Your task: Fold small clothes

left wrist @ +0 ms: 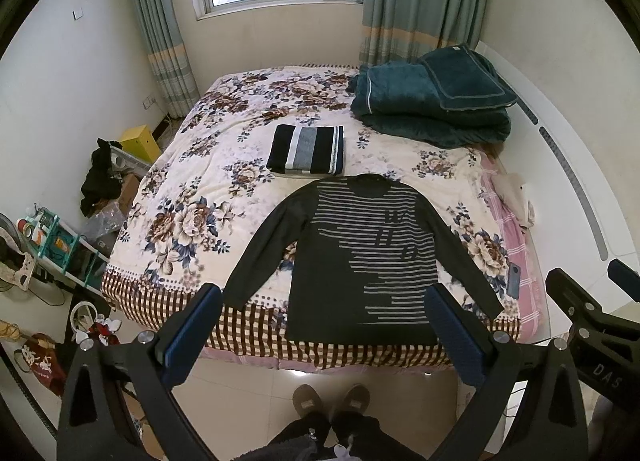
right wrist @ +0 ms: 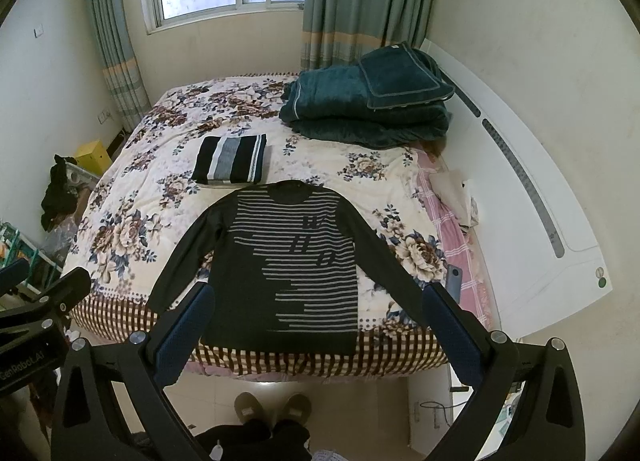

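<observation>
Your left gripper and right gripper both hang above the foot of the bed with jaws spread wide and nothing between them. The dark striped long-sleeved sweater lies flat on the floral bedspread, sleeves spread, hem at the checked near edge. Just beyond its collar sits a folded striped garment. A folded teal blanket rests at the far right corner. Your slippers stand on the floor below.
</observation>
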